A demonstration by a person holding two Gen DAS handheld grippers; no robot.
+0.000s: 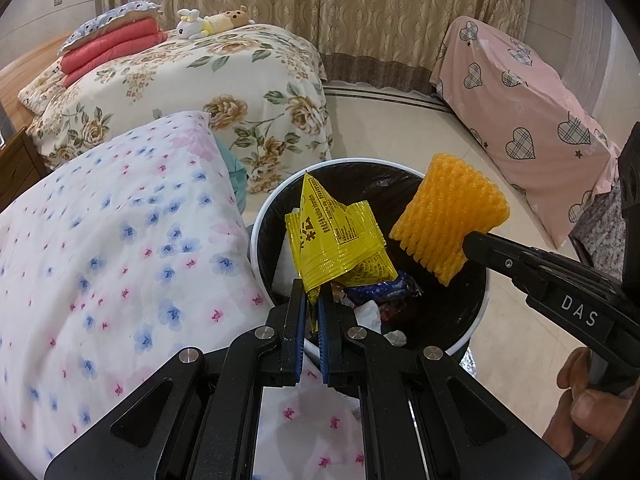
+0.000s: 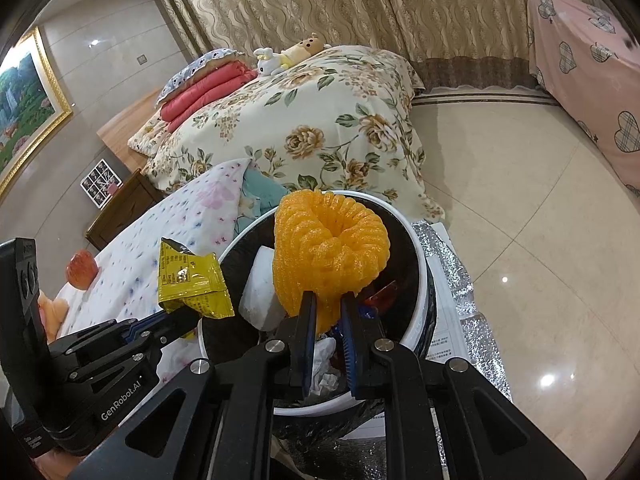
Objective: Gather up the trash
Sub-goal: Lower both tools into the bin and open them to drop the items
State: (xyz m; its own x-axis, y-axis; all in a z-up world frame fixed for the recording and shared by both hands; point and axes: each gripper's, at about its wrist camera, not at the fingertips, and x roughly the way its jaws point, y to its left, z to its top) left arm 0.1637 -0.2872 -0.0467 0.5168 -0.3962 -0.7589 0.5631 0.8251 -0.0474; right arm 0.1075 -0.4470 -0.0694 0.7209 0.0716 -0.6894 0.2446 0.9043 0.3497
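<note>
A white trash bin (image 1: 258, 216) (image 2: 418, 280) with a black liner stands on the floor beside the bed, holding several wrappers and crumpled tissues. My left gripper (image 1: 314, 296) (image 2: 188, 316) is shut on the corner of a crinkled yellow snack wrapper (image 1: 336, 240) (image 2: 192, 280), held over the bin's near-left rim. My right gripper (image 2: 327, 304) (image 1: 466, 246) is shut on an orange foam fruit net (image 2: 332, 248) (image 1: 448, 216), which hangs above the bin's opening. A hand (image 1: 580, 400) grips the right tool's handle.
A bed with a white, blue-and-pink flowered sheet (image 1: 100, 248) lies left of the bin, with an apple (image 2: 82, 270) on it. A second bed with a rose quilt (image 1: 200, 80) stands behind. Pink heart-print cloth (image 1: 520, 100) covers furniture at right. Silver foil mat (image 2: 460, 280) lies under the bin.
</note>
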